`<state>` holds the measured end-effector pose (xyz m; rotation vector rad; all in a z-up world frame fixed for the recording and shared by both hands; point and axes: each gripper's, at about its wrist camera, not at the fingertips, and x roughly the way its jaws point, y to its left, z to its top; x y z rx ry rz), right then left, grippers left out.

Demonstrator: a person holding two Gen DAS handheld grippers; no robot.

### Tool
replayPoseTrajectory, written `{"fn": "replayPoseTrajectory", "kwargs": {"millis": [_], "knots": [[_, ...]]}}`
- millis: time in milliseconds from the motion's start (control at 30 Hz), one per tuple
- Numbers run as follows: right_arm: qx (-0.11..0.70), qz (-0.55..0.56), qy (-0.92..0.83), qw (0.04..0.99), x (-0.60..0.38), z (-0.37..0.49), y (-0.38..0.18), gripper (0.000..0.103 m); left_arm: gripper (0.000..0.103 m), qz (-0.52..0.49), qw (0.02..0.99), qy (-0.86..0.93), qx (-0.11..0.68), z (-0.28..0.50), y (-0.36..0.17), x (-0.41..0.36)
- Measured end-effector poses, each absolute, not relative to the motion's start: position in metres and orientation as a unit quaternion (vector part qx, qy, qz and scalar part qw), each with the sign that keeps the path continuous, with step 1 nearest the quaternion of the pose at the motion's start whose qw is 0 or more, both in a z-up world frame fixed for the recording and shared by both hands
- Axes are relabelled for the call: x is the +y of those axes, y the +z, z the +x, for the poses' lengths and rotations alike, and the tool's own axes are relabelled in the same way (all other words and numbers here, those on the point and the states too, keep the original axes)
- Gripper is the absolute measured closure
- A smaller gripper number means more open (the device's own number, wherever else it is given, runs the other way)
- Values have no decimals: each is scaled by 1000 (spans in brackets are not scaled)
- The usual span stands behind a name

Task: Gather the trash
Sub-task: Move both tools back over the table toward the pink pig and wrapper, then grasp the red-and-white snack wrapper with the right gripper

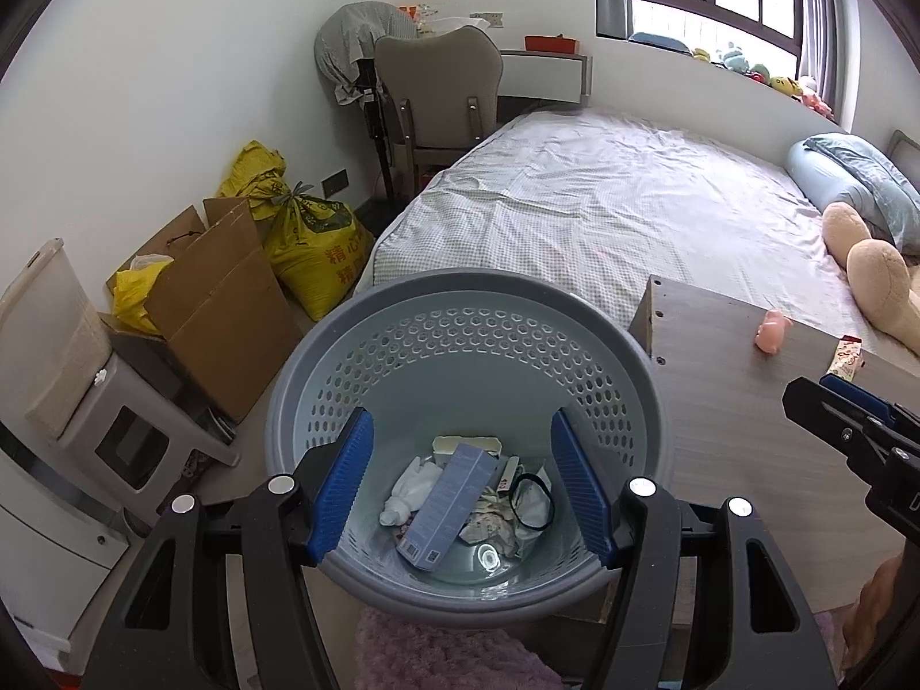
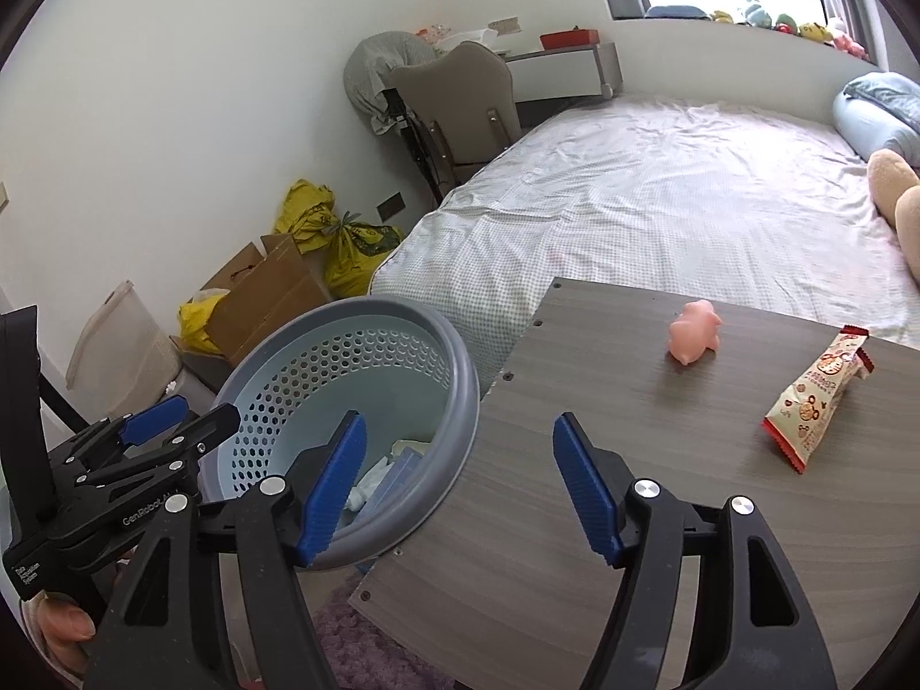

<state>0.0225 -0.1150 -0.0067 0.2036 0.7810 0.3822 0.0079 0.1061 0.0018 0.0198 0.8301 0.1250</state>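
Observation:
A grey perforated trash basket [image 1: 468,296] stands beside a wooden table [image 1: 747,402]; it also shows in the right wrist view [image 2: 454,356]. Inside lie a blue box [image 1: 451,503], crumpled tissues [image 1: 411,489] and other scraps. My left gripper [image 1: 460,483] is open and empty above the basket's mouth. My right gripper [image 2: 460,480] is open and empty over the table's left edge next to the basket. On the table [image 2: 632,460] lie a snack wrapper [image 2: 816,397] and a pink toy pig [image 2: 693,333]. The right gripper also shows in the left wrist view [image 1: 851,408].
A bed [image 1: 604,201] with a plush toy [image 1: 874,276] lies behind the table. Cardboard boxes [image 1: 224,310], yellow bags [image 1: 310,241] and a stool [image 1: 132,431] crowd the floor on the left. A chair [image 1: 443,92] and desk stand at the far wall. A pink rug [image 1: 448,655] lies below.

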Motion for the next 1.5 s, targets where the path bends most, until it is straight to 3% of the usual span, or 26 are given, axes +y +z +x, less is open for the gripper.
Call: {"fn": "replayPoseTrajectory", "kwargs": {"millis": [833, 1500], "knots": [[386, 150, 28, 910, -262, 16, -37, 33, 41, 63, 907, -66, 410, 53, -7, -20], [429, 158, -39, 889, -277, 92, -68, 30, 41, 70, 902, -84, 418, 77, -19, -47]]}}
